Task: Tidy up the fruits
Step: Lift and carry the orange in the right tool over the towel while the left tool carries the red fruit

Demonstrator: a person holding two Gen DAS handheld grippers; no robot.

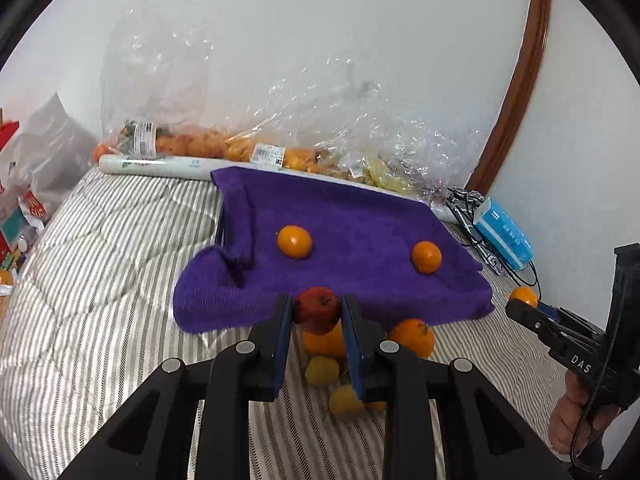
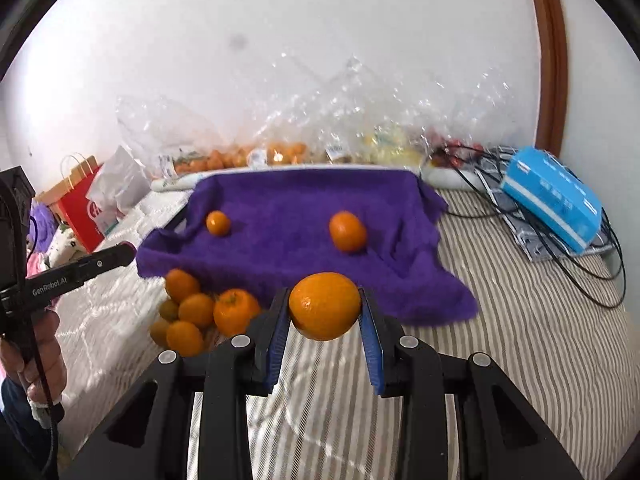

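Observation:
My left gripper (image 1: pixel 317 308) is shut on a red apple (image 1: pixel 318 309), held above a small heap of oranges and yellowish fruits (image 1: pixel 325 360) on the striped bedding. My right gripper (image 2: pixel 325 306) is shut on a large orange (image 2: pixel 325 306), lifted over the bedding just in front of a purple towel (image 2: pixel 292 236). Two oranges lie on the towel, one at left (image 2: pixel 218 223) and one at right (image 2: pixel 347 231). The same two oranges show in the left wrist view, one (image 1: pixel 294 241) near the middle and one (image 1: pixel 426 256) to the right. The fruit heap (image 2: pixel 200 316) lies at the towel's near left corner.
Clear plastic bags of fruit (image 1: pixel 256 148) and a white roll (image 1: pixel 156 166) line the wall behind the towel. A blue box (image 2: pixel 554 196) and black cables (image 2: pixel 560 248) lie at the right. A red paper bag (image 2: pixel 82 204) stands at left. A hand (image 2: pixel 34 356) holds the other gripper.

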